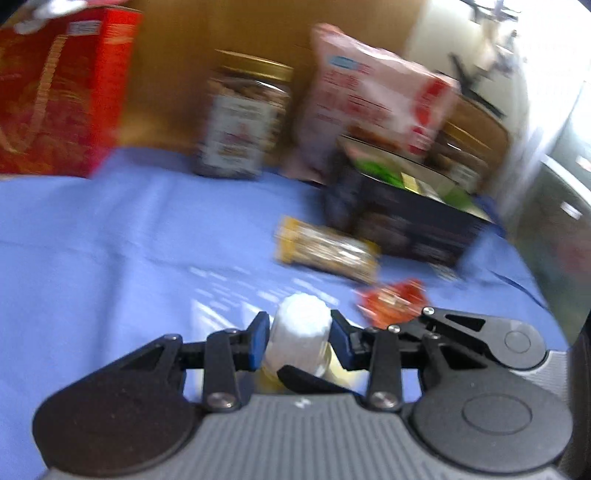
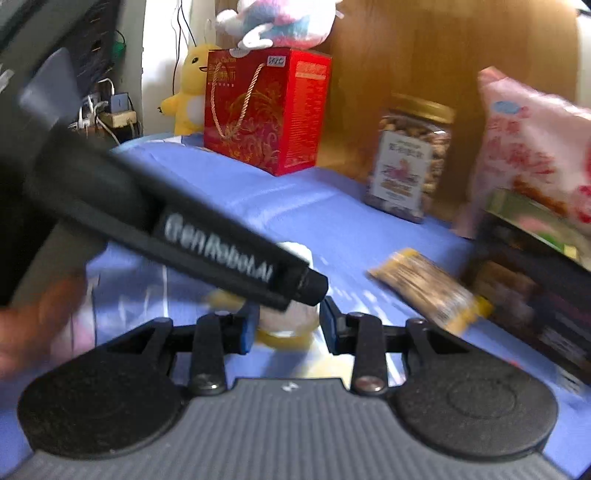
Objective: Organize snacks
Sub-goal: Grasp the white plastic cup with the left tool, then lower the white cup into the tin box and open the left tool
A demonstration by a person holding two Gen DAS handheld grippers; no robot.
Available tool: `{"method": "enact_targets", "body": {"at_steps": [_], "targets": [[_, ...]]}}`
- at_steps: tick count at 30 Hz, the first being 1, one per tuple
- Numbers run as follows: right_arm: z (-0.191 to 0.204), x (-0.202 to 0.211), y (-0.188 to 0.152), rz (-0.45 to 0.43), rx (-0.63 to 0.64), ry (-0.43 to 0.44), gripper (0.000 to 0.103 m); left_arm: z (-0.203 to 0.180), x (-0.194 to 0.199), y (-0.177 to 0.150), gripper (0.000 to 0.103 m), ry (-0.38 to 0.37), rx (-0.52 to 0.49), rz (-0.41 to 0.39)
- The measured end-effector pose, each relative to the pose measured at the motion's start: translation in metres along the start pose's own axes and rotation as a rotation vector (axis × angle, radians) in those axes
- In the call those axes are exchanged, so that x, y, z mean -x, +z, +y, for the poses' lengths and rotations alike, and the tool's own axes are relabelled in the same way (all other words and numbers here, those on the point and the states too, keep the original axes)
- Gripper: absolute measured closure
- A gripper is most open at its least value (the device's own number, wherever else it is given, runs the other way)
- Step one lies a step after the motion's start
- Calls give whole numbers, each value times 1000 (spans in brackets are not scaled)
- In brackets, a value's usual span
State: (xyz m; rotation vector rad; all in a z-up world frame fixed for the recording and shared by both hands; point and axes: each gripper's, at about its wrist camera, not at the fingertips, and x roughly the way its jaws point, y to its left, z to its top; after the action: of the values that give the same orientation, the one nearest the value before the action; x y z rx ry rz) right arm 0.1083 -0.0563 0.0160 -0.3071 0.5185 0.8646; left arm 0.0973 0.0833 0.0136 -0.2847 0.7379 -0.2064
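Note:
A small bottle (image 1: 301, 326) with a white ribbed cap and yellow contents stands on the blue cloth (image 1: 110, 240). My left gripper (image 1: 300, 338) is shut on its cap, a blue pad against each side. In the right wrist view the same bottle (image 2: 286, 325) sits between the pads of my right gripper (image 2: 287, 332), which look pressed on its lower part; blur makes this hard to judge. The left gripper's black body (image 2: 207, 243) crosses that view and hides the bottle's middle. A yellow snack bar (image 1: 327, 249) and a small red packet (image 1: 393, 301) lie beyond.
A black box of snacks (image 1: 406, 221) stands at the right, a pink bag (image 1: 369, 99) behind it. A gold-lidded nut jar (image 2: 410, 158) and a red gift box (image 2: 266, 110) with a plush toy (image 2: 277, 22) stand at the back. A blurred hand (image 2: 33, 317) shows low left.

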Motion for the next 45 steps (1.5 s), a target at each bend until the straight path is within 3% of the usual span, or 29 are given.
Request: {"method": "enact_targets", "body": {"at_steps": [4, 10, 13, 22, 26, 29, 37, 41, 45], "targets": [[-13, 47, -35, 10, -26, -59, 65, -47, -11, -18, 68, -96, -85, 78], [-46, 105, -77, 3, -171, -174, 60, -127, -35, -29, 68, -202, -276, 137], [-61, 119, -91, -4, -240, -228, 60, -153, -47, -30, 66, -220, -321, 152], [-72, 129, -105, -38, -311, -219, 52, -156, -49, -34, 59, -198, -339, 190], [-71, 130, -105, -38, -302, -192, 65, -156, -46, -36, 64, -203, -359, 186], [-66, 131, -104, -51, -263, -198, 65, -153, -45, -32, 64, -217, -344, 186], [-81, 129, -70, -160, -191, -237, 65, -146, -32, 23, 64, -217, -330, 89], [-110, 110, -36, -245, -181, -243, 65, -141, -40, 72, 64, -172, -319, -2], [-141, 74, -2, -276, -214, -262, 65, -133, -68, 113, 64, -102, -296, -51]]}}
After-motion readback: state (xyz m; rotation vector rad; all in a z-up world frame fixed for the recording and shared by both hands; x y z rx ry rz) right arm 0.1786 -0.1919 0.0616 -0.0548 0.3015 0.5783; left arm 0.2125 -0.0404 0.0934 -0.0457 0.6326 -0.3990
